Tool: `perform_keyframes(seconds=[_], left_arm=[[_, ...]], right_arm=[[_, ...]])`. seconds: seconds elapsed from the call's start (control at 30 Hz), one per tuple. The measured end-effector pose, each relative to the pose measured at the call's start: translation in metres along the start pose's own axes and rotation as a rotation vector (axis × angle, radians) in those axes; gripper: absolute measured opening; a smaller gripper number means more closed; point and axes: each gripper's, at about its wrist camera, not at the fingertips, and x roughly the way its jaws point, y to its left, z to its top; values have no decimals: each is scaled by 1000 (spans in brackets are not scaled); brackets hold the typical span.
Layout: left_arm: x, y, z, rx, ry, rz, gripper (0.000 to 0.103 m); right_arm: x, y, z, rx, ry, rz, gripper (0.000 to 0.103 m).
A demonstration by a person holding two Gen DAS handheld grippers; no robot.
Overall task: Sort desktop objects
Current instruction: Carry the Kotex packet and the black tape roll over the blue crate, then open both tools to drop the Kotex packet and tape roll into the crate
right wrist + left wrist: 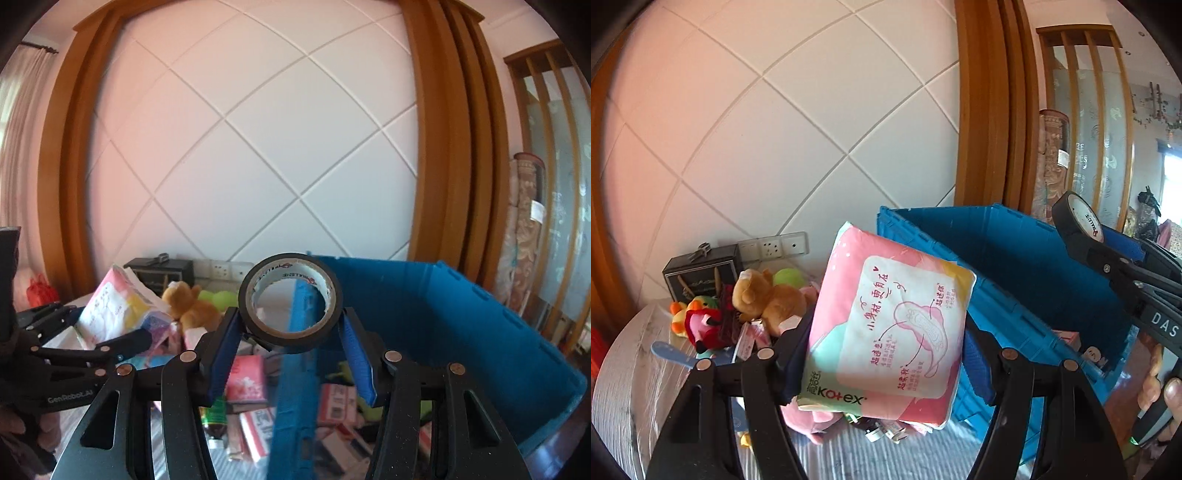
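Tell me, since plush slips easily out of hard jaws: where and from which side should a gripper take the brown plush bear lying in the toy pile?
Grip the brown plush bear across its rounded body, coming from above. It lies on its side atop the toy pile, body uppermost and clear, while neighbouring toys crowd its lower flanks. The head looks too wide for a sure hold.

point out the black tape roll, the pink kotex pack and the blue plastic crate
black tape roll (295,334), right wrist view, lower outer band
pink Kotex pack (886,332), left wrist view, printed front
blue plastic crate (461,314), right wrist view, inner wall

L gripper (886,343) clamped, R gripper (290,325) clamped
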Motion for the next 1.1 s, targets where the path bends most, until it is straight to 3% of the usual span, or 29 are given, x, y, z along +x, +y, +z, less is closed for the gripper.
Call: perform_keyframes(seconds=[0.2, 0.5, 0.8, 0.93, 1.1], left_arm=[[32, -53, 52, -17, 43, -102, 69], [127, -124, 118, -53, 284, -152, 69], [221, -168, 97, -42, 610, -93, 69], [238, -177, 85, 7, 660, -42, 69], [247, -186, 81, 31, 672, -50, 70]], right_arm=[[12, -66, 24, -38, 55, -120, 54], [79, -160, 37, -76, 264, -185, 54], [135, -223, 10, -29, 504, -194, 53], [156, -238, 1, -13, 585, -181, 53], [167, -234, -11, -36, 634, -183, 53]])
